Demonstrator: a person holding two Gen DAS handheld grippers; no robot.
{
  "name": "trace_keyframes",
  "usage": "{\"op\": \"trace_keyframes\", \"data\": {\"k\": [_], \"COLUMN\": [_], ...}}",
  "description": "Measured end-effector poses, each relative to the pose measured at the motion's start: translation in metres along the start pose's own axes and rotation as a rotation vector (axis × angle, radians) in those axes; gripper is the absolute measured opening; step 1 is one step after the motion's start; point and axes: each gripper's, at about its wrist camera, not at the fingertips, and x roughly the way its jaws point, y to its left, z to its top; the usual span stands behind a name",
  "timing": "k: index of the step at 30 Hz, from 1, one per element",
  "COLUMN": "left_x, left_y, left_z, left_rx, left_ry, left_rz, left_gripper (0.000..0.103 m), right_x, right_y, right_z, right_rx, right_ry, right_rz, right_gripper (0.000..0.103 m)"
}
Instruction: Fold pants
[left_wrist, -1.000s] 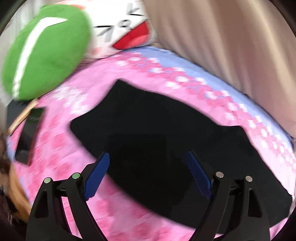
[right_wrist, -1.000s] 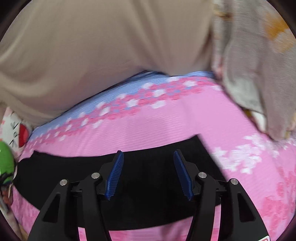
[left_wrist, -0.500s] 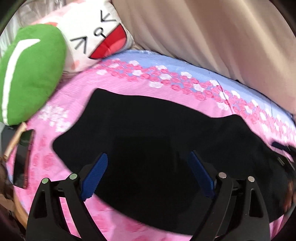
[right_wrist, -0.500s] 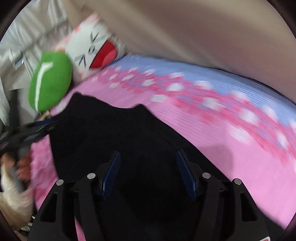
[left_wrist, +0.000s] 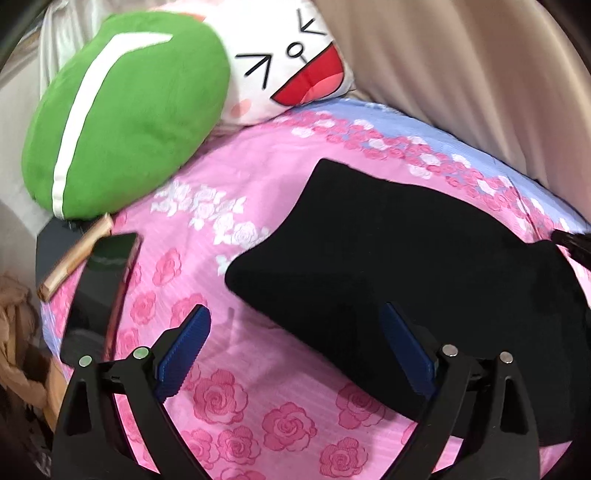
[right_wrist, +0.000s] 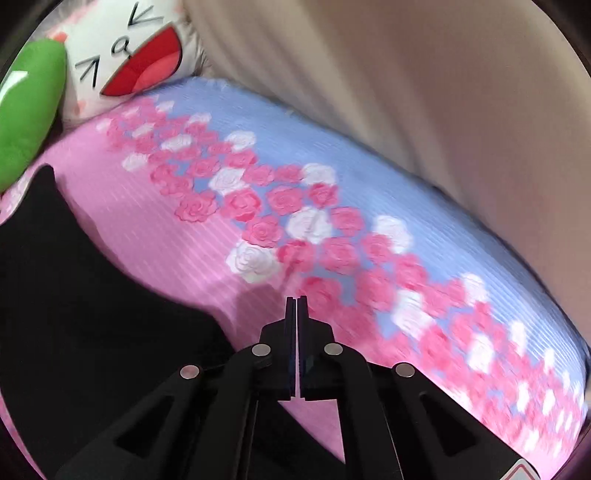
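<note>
Black pants (left_wrist: 406, 258) lie on a rose-print bed (left_wrist: 229, 402). Left gripper (left_wrist: 291, 354) fingers spread wide; right gripper (right_wrist: 296, 314) fingers pressed together, apparently empty. Pinch both corners evenly.

Home bedroom. Bed (left_wrist: 236, 369) with a pink rose-print sheet that turns pale blue along the far edge. Two plush cushions at the head end: a green one with a white stripe (left_wrist: 125, 110) and a white cartoon-face one with a red open mouth (left_wrist: 295, 62). Beige curtain (left_wrist: 461, 66) hangs behind the bed. Dark phone (left_wrist: 99, 291) lies near the bed's edge, probably a smartphone; view there is blurred.
</note>
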Motion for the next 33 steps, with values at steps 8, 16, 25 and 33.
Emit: {"op": "trace_keyframes", "data": {"k": [8,16,25,33], "left_x": [-0.007,-0.018,0.002,-0.021], "left_y": [-0.023,-0.049,-0.046,0.028], "left_z": [-0.014,-0.016,-0.003,-0.021], "left_rx": [0.030,0.077,0.076,-0.019], "left_ry": [-0.009,-0.014,-0.009,-0.011], "left_rz": [-0.036,-0.069,0.007,0.103], "left_gripper": [0.092,0.093,0.093,0.093], "right_x": [-0.069,-0.004,0.005,-0.125], "right_y": [-0.014,0.033,-0.010,-0.059], "right_z": [-0.046,-0.013,0.001,-0.102], "right_rx": [0.092,0.036,0.116,0.094], "right_ry": [-0.070,0.010,-0.001,-0.136], "right_rz": [0.204,0.259,0.091,-0.071], "right_gripper": [0.053,0.007,0.001,0.062]}}
